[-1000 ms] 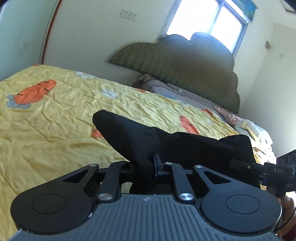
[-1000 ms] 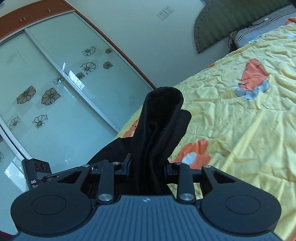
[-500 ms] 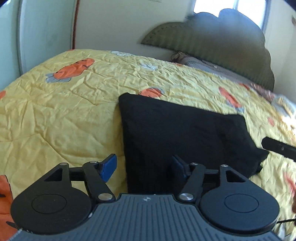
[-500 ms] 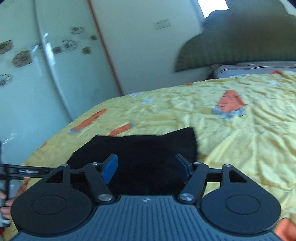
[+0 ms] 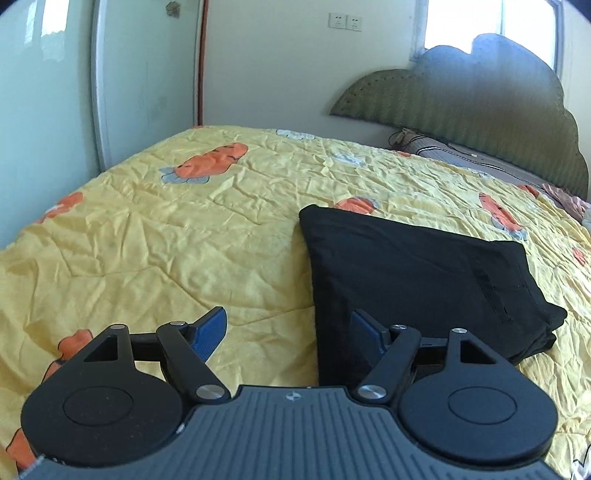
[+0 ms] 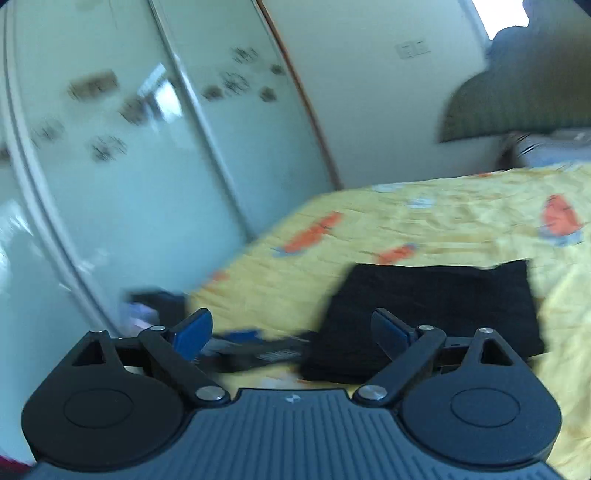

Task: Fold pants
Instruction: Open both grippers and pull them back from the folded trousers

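The black pants lie folded in a flat stack on the yellow carrot-print bedcover. My left gripper hovers low over their near left corner, its jaws opening. Its right blue pad is above the cloth; the pants' edge shows in the gap, but neither pad presses on it. In the blurred right wrist view my right gripper stands back from the pants, jaws opening wide with nothing gripped. A blurred black and blue shape by the pants' left edge looks like my left gripper.
Pale sliding wardrobe doors stand along the bed's left side. A green padded headboard and a striped pillow are at the far end. Wall sockets sit above. The bed's left edge drops off near the wardrobe.
Both grippers held bunched black cloth raised a second ago. They have let go and opened, and the pants now lie flat and folded. The right gripper has drawn back and up.
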